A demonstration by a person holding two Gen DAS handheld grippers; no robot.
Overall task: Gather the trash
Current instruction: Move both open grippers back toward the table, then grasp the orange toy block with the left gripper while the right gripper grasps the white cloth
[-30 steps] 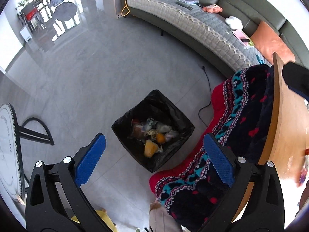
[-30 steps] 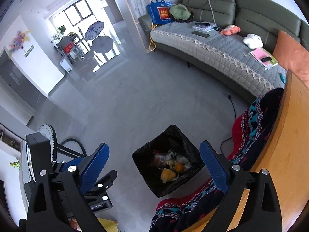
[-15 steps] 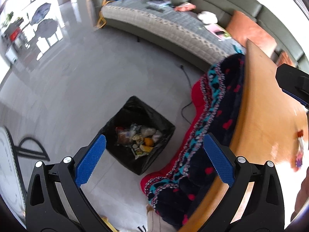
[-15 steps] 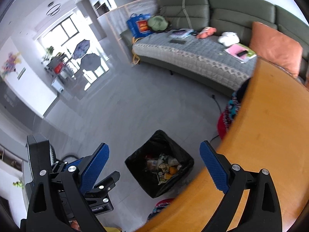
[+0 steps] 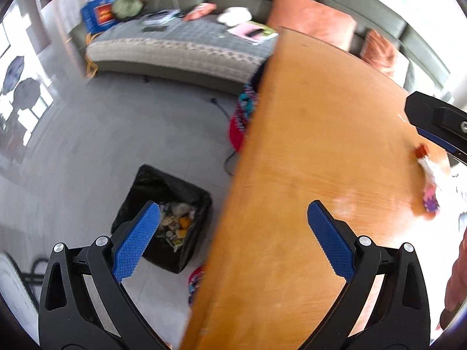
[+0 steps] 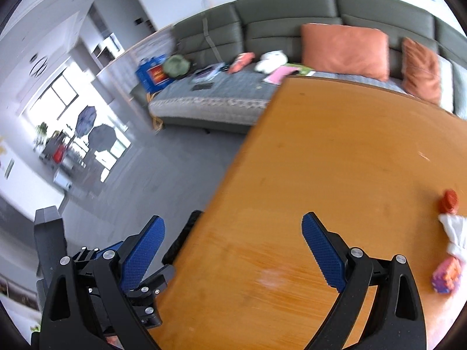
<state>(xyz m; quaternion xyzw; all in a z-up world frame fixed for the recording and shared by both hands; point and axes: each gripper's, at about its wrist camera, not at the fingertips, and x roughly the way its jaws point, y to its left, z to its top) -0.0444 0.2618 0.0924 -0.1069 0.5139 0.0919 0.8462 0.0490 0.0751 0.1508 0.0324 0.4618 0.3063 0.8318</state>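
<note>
My left gripper (image 5: pixel 233 233) is open and empty, over the left edge of the wooden table (image 5: pixel 321 134). Below it on the floor stands a black-lined trash bin (image 5: pixel 175 201) with scraps inside. My right gripper (image 6: pixel 233 248) is open and empty above the table (image 6: pixel 335 160). Trash lies at the table's right side: a red cap (image 6: pixel 449 201), a crumpled white tissue (image 6: pixel 454 233) and a pink-purple wrapper (image 6: pixel 446 274). The same pieces show in the left wrist view: cap (image 5: pixel 421 151), tissue (image 5: pixel 430 172), wrapper (image 5: pixel 430 201).
A grey-green sofa (image 6: pixel 292 20) with orange cushions (image 6: pixel 344 49) and small items runs behind the table. A patterned blanket (image 5: pixel 245 108) hangs below the table's left edge. Grey tiled floor (image 5: pixel 102 134) lies to the left.
Both grippers have risen and swung right, from over the bin to over the table. The tabletop and the trash on it have come into view. Both stay open.
</note>
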